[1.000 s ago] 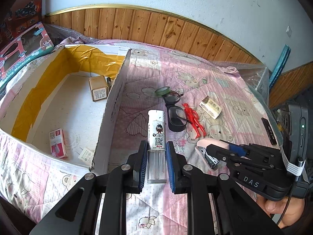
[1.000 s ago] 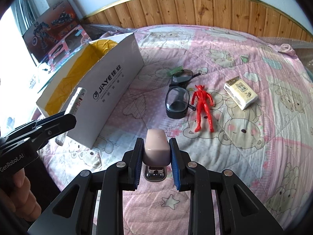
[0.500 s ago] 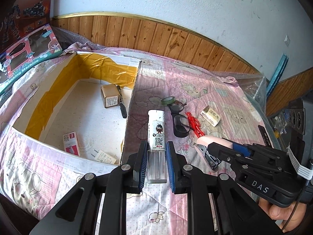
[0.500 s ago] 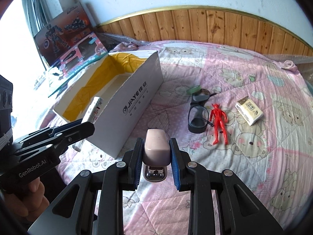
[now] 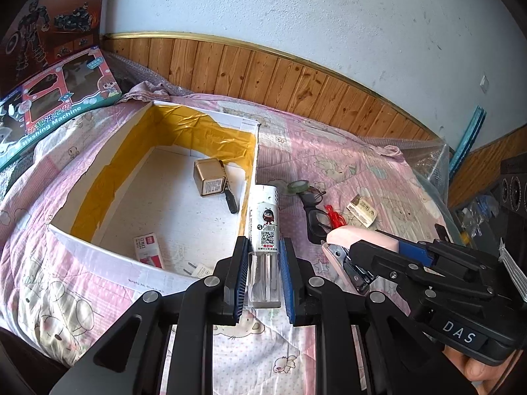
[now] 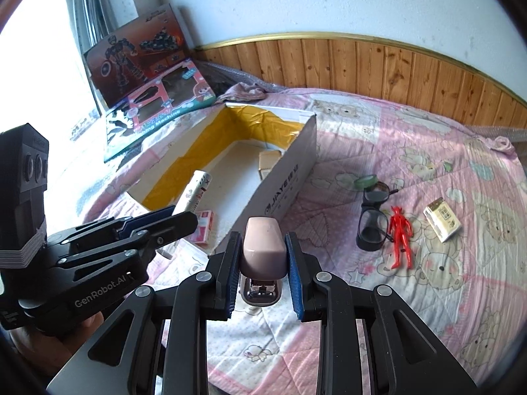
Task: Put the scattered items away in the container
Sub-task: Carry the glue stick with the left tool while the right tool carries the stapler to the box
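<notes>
Both wrist views look down from close above the bed's (image 5: 346,151) near edge toward the wall, sharing the box (image 5: 253,164).

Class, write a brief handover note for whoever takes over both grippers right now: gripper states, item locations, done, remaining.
Left gripper: shut on the white tube with clear cap, near the white cardboard box.
Right gripper: shut on the pink stapler, above the quilt.
Done: gold box, black pen, red-and-white packet lie inside the box.
Left: drop both held items; then green tape roll, black glasses, red figure, small carton.
</notes>
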Demonstrator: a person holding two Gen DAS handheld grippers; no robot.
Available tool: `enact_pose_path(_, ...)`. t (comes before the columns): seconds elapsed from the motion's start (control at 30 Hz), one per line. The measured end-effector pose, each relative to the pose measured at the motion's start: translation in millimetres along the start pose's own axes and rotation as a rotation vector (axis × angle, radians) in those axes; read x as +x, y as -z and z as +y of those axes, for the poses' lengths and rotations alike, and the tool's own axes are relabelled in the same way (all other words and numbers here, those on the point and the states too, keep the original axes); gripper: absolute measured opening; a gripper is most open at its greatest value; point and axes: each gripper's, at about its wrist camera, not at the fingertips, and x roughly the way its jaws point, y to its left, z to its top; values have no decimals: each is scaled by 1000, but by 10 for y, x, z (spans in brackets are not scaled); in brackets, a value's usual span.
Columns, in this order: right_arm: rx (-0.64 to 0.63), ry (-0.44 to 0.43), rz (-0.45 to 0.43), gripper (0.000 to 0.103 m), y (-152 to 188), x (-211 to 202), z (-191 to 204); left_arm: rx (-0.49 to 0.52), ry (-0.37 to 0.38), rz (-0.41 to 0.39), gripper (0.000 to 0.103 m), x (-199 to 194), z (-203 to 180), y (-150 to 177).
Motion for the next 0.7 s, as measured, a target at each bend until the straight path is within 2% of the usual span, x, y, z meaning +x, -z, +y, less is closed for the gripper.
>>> enact_pose_path(0.37,-72,-27,-11,27,-303,16,395,-32,-15,-33,20,-166,326,-203)
enact_pose_path(0.7,-107,-55,10,27,-493,177,598,-62,-24,-20,20,-142,624,-406)
